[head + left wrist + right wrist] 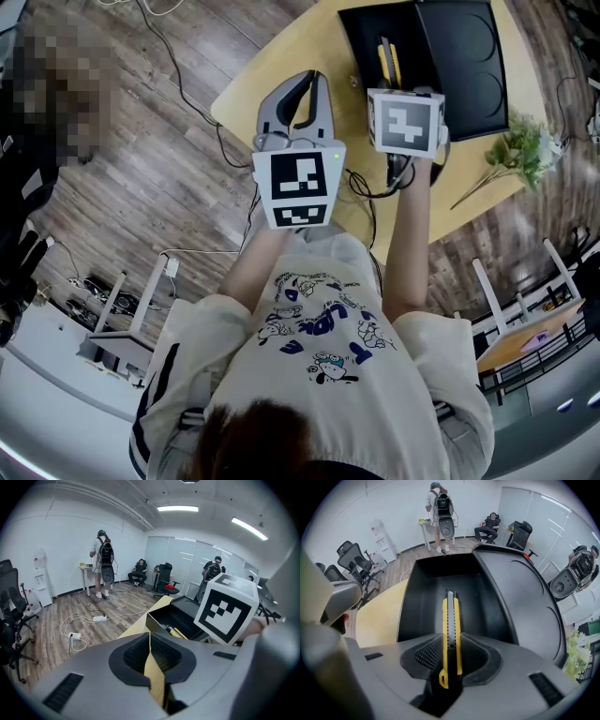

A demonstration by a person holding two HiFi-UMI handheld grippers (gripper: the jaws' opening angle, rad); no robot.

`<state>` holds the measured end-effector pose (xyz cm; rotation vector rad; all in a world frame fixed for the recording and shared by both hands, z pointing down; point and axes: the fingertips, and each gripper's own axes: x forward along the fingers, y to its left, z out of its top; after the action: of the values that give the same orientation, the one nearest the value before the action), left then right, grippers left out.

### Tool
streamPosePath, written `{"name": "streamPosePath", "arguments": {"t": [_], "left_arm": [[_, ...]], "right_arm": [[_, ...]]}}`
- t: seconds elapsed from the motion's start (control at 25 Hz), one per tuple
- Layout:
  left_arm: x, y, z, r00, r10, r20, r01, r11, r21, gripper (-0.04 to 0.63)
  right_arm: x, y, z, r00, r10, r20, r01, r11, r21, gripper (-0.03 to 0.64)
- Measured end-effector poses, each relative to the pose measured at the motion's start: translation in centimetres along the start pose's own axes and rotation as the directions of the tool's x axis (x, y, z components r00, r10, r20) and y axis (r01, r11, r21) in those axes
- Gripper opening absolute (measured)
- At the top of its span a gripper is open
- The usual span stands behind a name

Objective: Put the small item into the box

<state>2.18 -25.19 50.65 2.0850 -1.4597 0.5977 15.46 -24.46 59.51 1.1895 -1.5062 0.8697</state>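
A yellow and black utility knife (450, 620) stands between the pads of my right gripper (452, 649), which is shut on it and points steeply down. The knife's tip reaches over the open black box (417, 578) on the pale wooden table (281, 66). From the head view the knife (385, 58) shows inside the box (361, 37), just beyond my right gripper (390, 82). The box lid (464, 66) lies folded back to the right. My left gripper (151, 656) hovers over the table's left part, shut with nothing between its jaws; it also shows in the head view (309, 89).
A sprig of artificial flowers (520, 150) lies at the table's right edge. A black cable (366, 187) runs across the table's near side. Cables and a power strip (98, 618) lie on the wood floor. Office chairs and people stand farther off in the room.
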Motion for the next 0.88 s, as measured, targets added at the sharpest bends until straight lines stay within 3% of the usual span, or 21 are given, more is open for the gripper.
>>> {"name": "streamPosePath", "arguments": {"t": [0.24, 0.56, 0.88], "left_arm": [[-0.4, -0.2, 0.3, 1.000, -0.004, 0.008, 0.004, 1.000, -0.008, 0.020], [-2.2, -0.2, 2.5, 0.998, -0.006, 0.060, 0.006, 1.000, -0.001, 0.020], [-4.8, -1.1, 5.8, 0.988, -0.035, 0.147, 0.031, 0.999, 0.028, 0.020]], "right_arm": [[-0.4, -0.4, 0.3, 0.998, -0.020, 0.057, 0.020, 1.000, 0.006, 0.149], [-4.2, 0.9, 2.1, 0.975, 0.035, 0.220, -0.047, 0.998, 0.052, 0.172], [-11.3, 1.1, 3.4, 0.904, -0.009, 0.428, -0.062, 0.987, 0.151, 0.075]]}}
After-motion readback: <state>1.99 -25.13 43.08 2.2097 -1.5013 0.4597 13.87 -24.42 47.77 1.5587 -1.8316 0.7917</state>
